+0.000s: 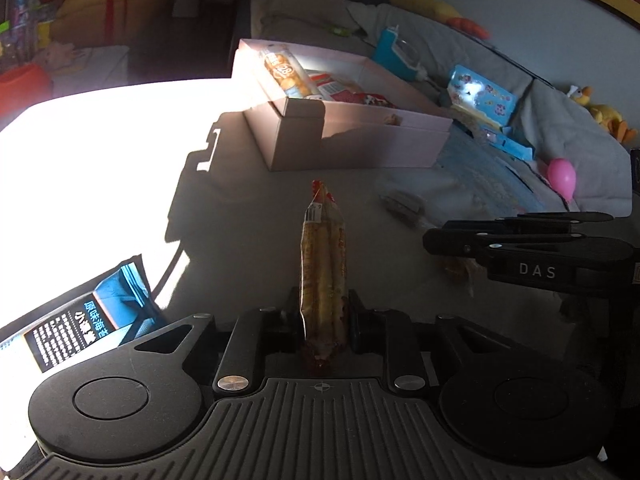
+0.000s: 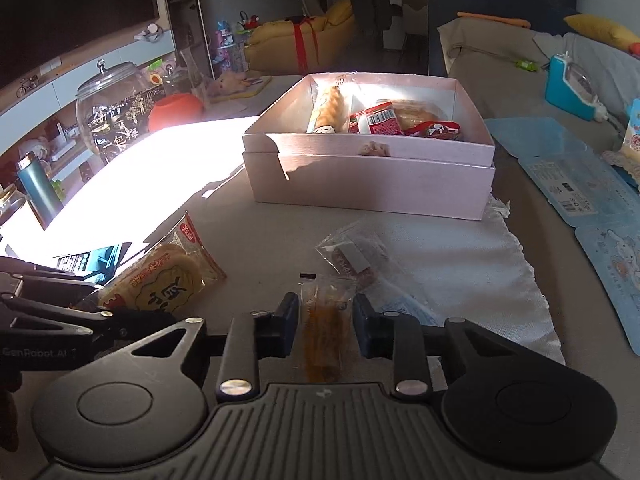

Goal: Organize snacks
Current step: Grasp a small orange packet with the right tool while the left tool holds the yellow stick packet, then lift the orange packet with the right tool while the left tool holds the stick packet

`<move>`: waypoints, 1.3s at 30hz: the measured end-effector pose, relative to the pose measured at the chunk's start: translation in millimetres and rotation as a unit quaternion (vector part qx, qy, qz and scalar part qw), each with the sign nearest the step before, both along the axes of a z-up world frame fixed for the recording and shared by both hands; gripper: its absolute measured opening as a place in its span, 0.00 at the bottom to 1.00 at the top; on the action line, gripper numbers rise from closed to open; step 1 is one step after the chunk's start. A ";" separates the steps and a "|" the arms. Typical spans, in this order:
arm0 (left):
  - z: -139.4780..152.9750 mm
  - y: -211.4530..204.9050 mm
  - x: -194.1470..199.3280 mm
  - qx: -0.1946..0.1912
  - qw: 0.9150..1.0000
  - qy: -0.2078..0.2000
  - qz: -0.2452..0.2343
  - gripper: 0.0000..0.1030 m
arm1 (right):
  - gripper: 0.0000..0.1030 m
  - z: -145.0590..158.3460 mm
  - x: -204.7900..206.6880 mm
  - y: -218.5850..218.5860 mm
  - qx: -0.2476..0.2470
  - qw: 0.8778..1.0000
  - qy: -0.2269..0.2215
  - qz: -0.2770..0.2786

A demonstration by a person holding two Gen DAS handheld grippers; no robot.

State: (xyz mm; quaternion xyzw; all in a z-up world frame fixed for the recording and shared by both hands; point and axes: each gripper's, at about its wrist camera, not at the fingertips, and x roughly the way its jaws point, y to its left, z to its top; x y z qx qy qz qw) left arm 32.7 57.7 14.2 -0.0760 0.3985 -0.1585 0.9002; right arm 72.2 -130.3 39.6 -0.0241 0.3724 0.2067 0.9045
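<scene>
right now my left hand-held gripper [image 1: 323, 314] is clamped on a rice cracker packet [image 1: 323, 264], held on edge so it sticks straight out from between the jaws. my right hand-held gripper [image 2: 326, 322] has its jaws standing on either side of a clear packet of orange-brown snack [image 2: 325, 330]; i cannot tell whether the pads actually press it. ahead on the desk [image 2: 256, 236] sits the open pink box [image 2: 372, 184], with several wrapped snacks already inside. another clear snack packet [image 2: 354, 256] lies on the white cloth [image 2: 460, 272] between me and the box, and a dark blue packet [image 1: 92, 316] rests at the left by the sunlit patch.
</scene>
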 end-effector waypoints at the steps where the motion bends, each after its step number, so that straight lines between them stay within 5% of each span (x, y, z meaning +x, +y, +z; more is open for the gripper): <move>1: -0.1 -2.4 2.6 0.001 1.000 -0.001 -0.002 0.25 | 0.24 1.8 -0.9 -4.8 0.003 1.000 0.000 -0.002; 11: -2.4 -10.6 4.1 0.011 1.000 -0.014 -0.004 0.25 | 0.25 15.5 -14.3 -36.0 0.009 1.000 -0.012 -0.003; 14: -3.3 -10.0 2.2 0.008 1.000 -0.018 -0.001 0.25 | 0.36 18.2 -12.9 -29.9 0.007 1.000 -0.020 0.005; 16: -3.5 -10.4 0.6 0.011 1.000 -0.021 -0.003 0.25 | 0.57 19.2 -7.5 -25.4 -0.003 1.000 -0.029 0.003; 26: -1.7 -10.0 3.4 0.007 1.000 -0.014 0.000 0.25 | 0.59 -4.0 0.1 -18.8 -0.026 0.999 0.025 0.018; 31: -2.3 -10.0 3.2 0.006 1.000 -0.014 0.004 0.25 | 0.71 -6.5 -0.7 -11.0 -0.007 0.999 0.030 0.008; 34: -2.9 -8.9 2.7 0.004 1.000 -0.015 0.005 0.25 | 0.67 -7.3 -2.7 0.7 -0.009 1.000 0.023 0.016; 35: -3.0 -8.6 2.5 0.004 1.000 -0.015 0.004 0.25 | 0.61 -7.5 -6.1 6.9 -0.026 0.999 0.012 0.024; 37: -3.5 -7.5 2.0 0.002 1.000 -0.016 0.004 0.25 | 0.28 -6.7 -11.5 14.3 -0.050 0.998 0.003 0.038; 39: -3.7 -6.8 2.1 -0.002 1.000 -0.015 0.006 0.25 | 0.24 -3.0 -13.2 10.4 -0.037 0.998 0.011 0.048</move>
